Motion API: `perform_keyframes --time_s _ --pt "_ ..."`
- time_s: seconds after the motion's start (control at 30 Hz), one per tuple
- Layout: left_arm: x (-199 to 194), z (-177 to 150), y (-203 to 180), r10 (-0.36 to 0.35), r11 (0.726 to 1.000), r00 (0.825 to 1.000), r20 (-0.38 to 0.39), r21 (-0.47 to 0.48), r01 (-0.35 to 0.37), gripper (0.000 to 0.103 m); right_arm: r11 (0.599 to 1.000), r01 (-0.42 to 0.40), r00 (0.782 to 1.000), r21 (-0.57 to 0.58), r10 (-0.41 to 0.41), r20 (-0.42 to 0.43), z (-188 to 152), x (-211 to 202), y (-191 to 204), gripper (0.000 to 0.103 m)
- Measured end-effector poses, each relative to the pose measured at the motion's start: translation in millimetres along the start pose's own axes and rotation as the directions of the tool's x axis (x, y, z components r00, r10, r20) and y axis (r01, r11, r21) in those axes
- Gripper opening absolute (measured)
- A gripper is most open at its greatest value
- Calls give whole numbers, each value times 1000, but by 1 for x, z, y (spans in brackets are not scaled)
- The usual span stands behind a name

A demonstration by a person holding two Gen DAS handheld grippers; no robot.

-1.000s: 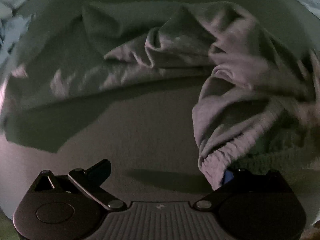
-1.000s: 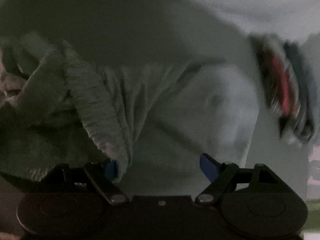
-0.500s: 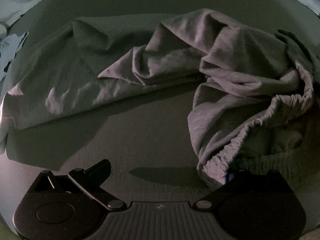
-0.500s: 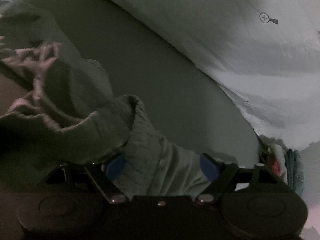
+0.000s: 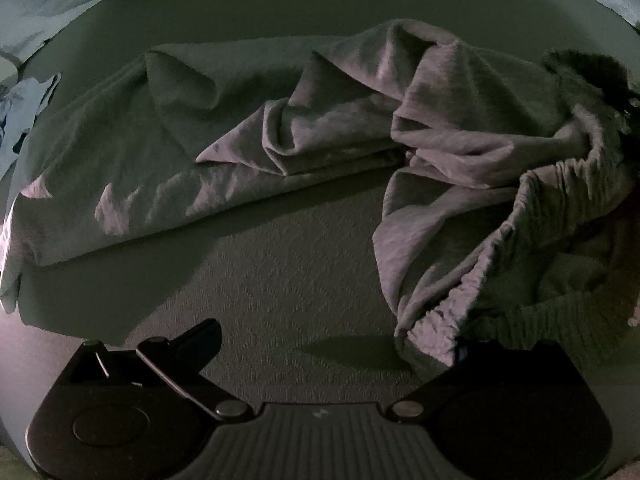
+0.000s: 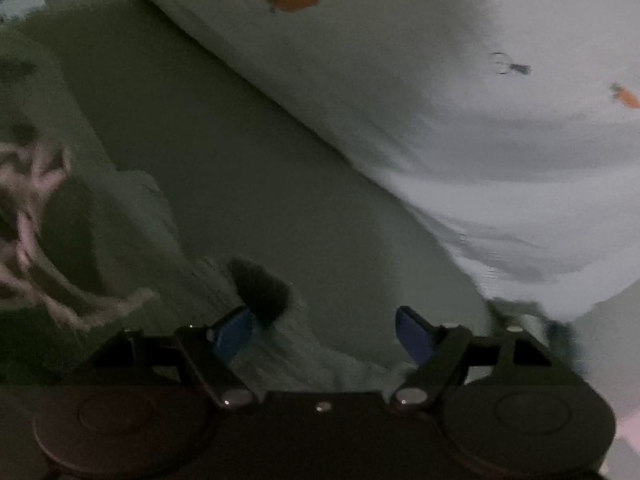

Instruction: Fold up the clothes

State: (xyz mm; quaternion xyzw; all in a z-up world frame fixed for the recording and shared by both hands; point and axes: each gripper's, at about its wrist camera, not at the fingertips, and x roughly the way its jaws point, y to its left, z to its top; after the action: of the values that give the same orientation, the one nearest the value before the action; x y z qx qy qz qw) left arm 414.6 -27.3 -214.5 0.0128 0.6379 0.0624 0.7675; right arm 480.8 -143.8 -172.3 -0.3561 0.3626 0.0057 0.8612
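We see one grey garment crumpled ahead of our left tongs, which stand apart, its elastic waistband draped over the right finger. Our right tongs gape too, cloth beneath; white printed bedding lies beyond.

Left wrist view low, close over grey garment; right wrist view blurred, probably sharing its waistband edge.

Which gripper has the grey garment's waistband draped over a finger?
The left gripper: the gathered waistband covers its right finger. The right gripper stands open, holding nothing.
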Motion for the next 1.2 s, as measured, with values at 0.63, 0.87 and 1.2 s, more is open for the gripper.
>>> perform_keyframes --time_s 0.63,0.87,1.2 --pt "-69 19 27 277 955 904 326 -194 -223 103 931 114 993 346 -118 -8 -21 -42 -100 73" --pt "-130 72 37 339 940 731 593 -234 -247 103 866 142 958 479 -241 152 2 -102 -170 72" --pt "-301 147 58 373 928 347 860 -344 -146 103 770 176 766 613 -498 406 67 -197 -264 72"
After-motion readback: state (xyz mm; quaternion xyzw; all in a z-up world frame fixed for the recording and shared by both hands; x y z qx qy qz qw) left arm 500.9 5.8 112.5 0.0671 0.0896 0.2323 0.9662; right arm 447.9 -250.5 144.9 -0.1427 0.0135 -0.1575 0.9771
